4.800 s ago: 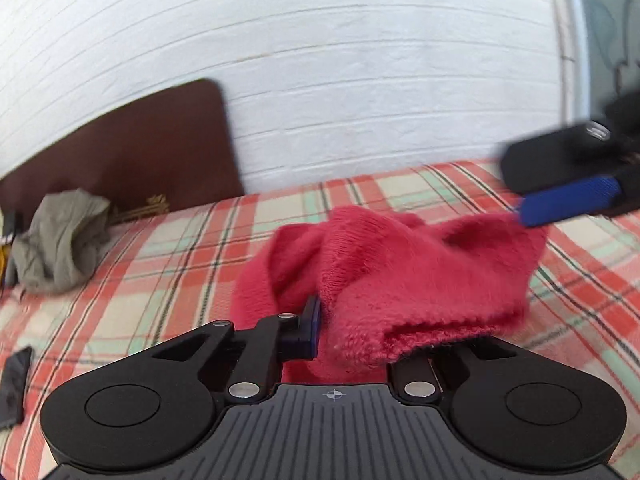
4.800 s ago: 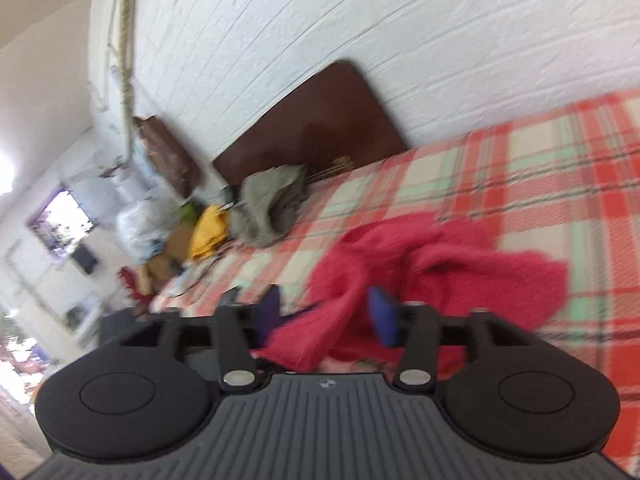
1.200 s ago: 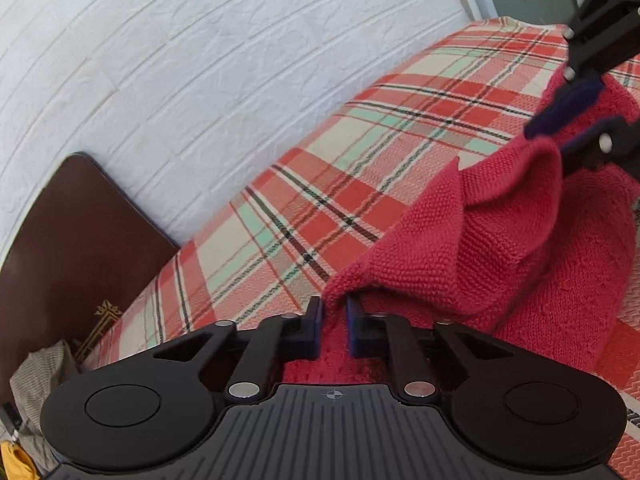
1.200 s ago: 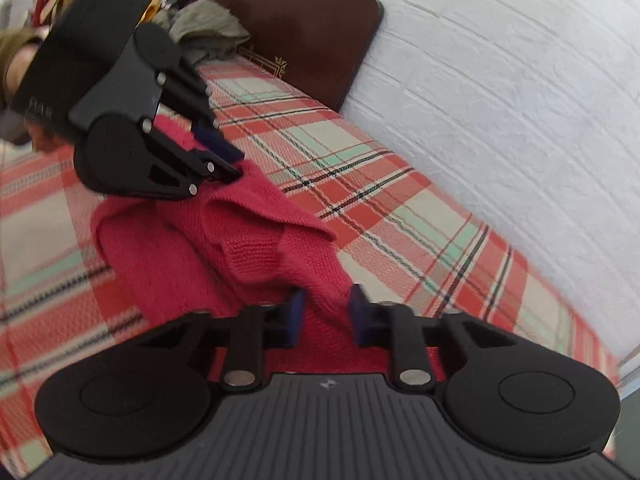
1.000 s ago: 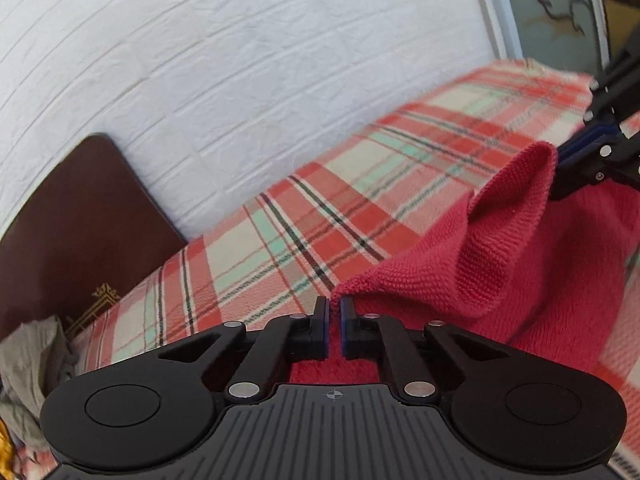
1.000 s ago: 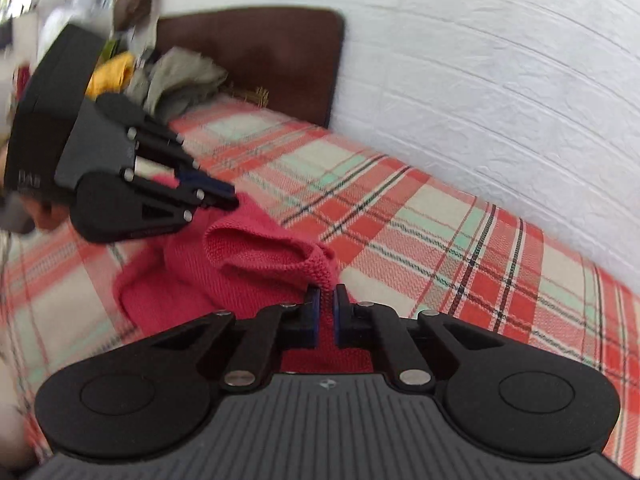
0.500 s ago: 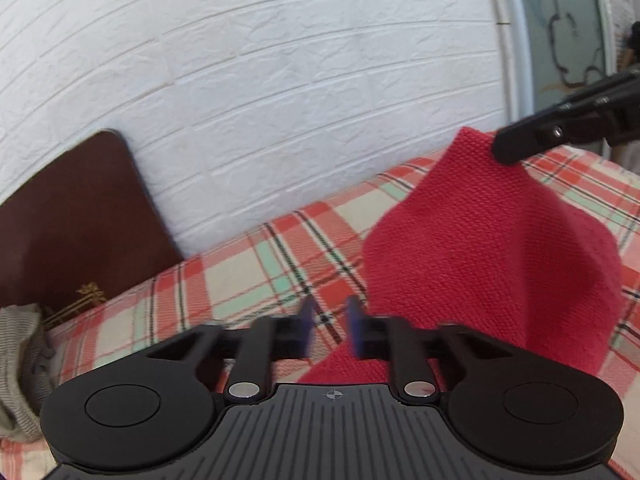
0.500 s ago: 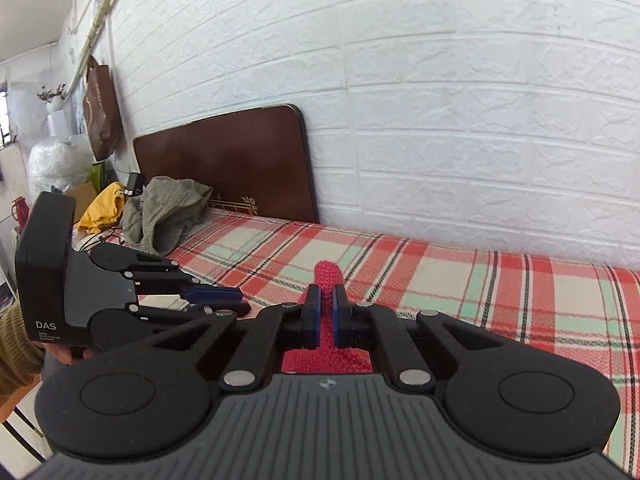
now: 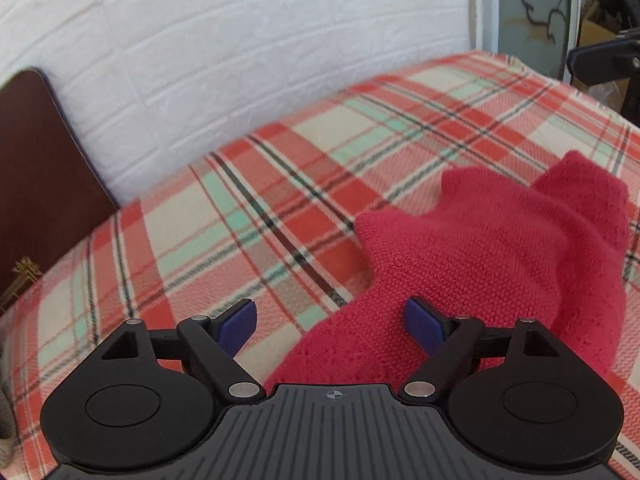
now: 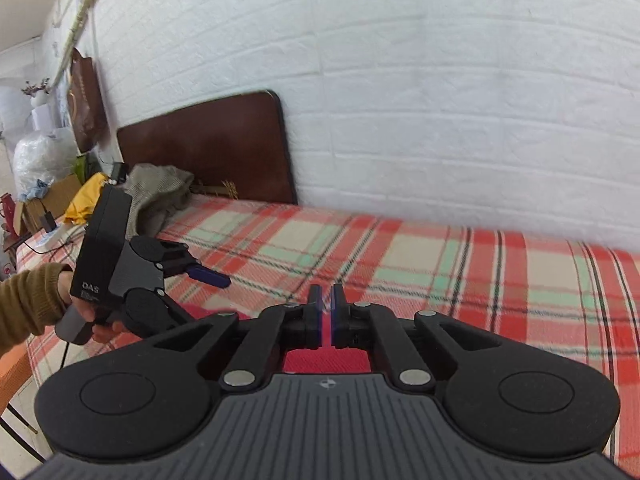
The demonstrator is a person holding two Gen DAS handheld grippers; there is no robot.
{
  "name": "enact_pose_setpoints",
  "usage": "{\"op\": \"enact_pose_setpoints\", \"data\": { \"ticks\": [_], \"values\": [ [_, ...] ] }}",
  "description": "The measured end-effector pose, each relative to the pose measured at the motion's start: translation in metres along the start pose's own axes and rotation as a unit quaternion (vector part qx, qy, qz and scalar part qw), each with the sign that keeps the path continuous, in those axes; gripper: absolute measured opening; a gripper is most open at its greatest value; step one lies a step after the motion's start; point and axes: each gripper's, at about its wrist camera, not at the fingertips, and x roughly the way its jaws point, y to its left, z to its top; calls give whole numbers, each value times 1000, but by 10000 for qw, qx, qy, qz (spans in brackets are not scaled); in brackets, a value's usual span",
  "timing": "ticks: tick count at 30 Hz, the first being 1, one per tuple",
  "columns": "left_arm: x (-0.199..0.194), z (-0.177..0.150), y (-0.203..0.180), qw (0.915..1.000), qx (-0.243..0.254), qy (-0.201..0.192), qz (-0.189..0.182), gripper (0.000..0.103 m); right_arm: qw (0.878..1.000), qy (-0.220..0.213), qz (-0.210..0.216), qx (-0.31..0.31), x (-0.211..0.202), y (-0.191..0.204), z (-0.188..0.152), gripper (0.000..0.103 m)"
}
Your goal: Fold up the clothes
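Was letting go of the red sweater [image 9: 500, 248] on the plaid bed [image 9: 240, 220]
Was opening the jaws of the left gripper [image 9: 332, 320], pads clear of the knit lying between and under them; held the right gripper [image 10: 326, 312] nearly clenched, a red sliver in its slit, real grip impossible to tell. Probably needed lifting straight off, without dragging the laid edge

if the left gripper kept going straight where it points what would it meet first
Probably the red knit garment: the left gripper, its jaws opening, points down at that cloth's near edge on the plaid bedcover. Depth is unclear.
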Motion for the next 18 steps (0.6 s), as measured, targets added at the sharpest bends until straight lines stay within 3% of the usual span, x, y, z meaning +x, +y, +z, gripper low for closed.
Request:
{"op": "enact_pose_setpoints", "data": {
  "ticks": [1, 2, 3, 4, 6, 7, 9, 10, 15, 18],
  "values": [
    [3, -1, 0, 10000, -40, 62, -30, 87, 9999, 81, -55, 67, 2, -5, -4, 13],
    [5, -3, 1, 9999, -100, 74, -110, 79, 9997, 140, -154, 140, 3, -10, -8, 26],
    [7, -4, 2, 9997, -160, 85, -190, 69, 9991, 209, -299, 237, 4, -17, -14, 46],
    [8, -5, 2, 9993, -211, 82, -288, 49, 9981, 271, -445, 334, 5, -23, -19, 54],
    [6, -6, -2, 9991, -252, 20, -350, 34, 9959, 348, -634, 535, 3, -35, -28, 60],
    [4, -7, -4, 9992, -249, -30, -316, 15, 9948, 389, -689, 637, 2, -40, -33, 60],
    [0, -6, -6, 9994, -257, -113, -209, 9, 9923, 467, -790, 836, -2, -50, -44, 61],
    [-2, -5, -5, 9994, -276, -150, -146, 1, 9913, 500, -802, 911, -5, -52, -50, 61],
    [1, 3, 20, 9959, -743, -132, 496, 0, 9858, 649, -856, 1291, -24, -60, -80, 61],
    [9, 3, 34, 9921, -1083, 60, 624, 0, 9825, 702, -869, 1487, -34, -60, -95, 64]
  ]
}}
